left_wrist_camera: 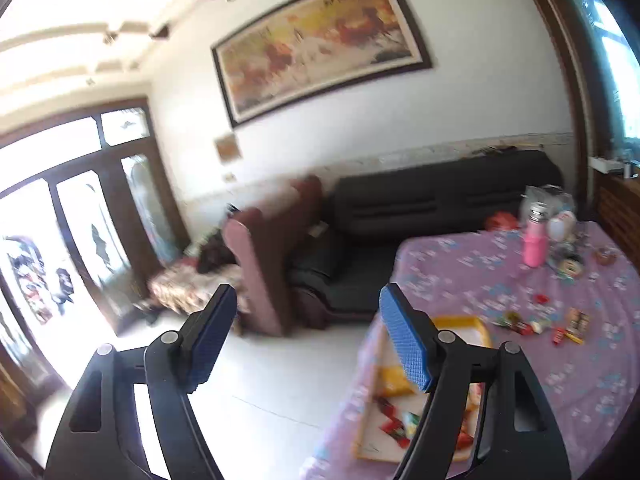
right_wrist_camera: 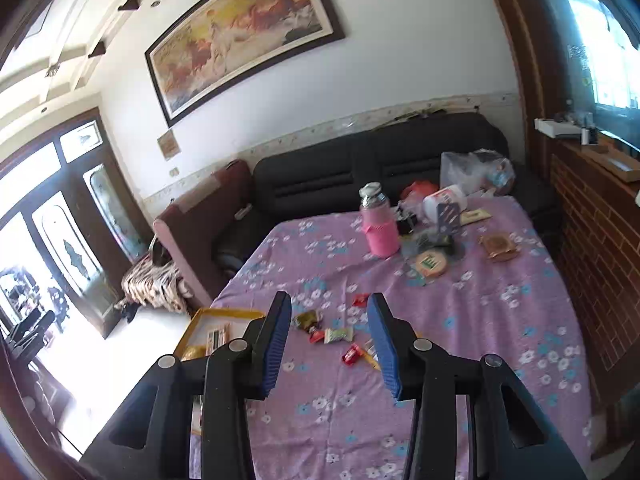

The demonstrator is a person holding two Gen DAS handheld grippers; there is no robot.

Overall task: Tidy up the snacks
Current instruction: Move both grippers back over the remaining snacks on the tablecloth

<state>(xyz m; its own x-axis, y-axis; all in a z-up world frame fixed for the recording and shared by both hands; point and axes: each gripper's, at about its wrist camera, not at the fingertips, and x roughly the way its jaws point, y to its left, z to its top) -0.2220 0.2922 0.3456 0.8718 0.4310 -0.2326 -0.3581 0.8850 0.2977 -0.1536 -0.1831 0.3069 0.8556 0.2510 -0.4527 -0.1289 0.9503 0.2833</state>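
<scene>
Here a yellow-rimmed tray (left_wrist_camera: 460, 322) lies at the near left edge of the table with the purple floral cloth (right_wrist_camera: 460, 320), holding several wrapped snacks (left_wrist_camera: 394, 426), red and yellow among them. More loose wrapped candies (right_wrist_camera: 340, 336) are scattered on the cloth beside it. The left gripper (left_wrist_camera: 312, 340) hangs with jaws spread, nothing between them. The right gripper (right_wrist_camera: 330, 340) likewise stands parted and empty above the candies. A pink flask (right_wrist_camera: 378, 224) stands farther back.

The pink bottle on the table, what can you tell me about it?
The pink bottle with a shiny silver cap stands upright on the purple flowered tablecloth, near the table's far end before the black sofa. Its body looks ribbed low down. Cluttered items sit beside it; whether they touch it is unclear.
</scene>
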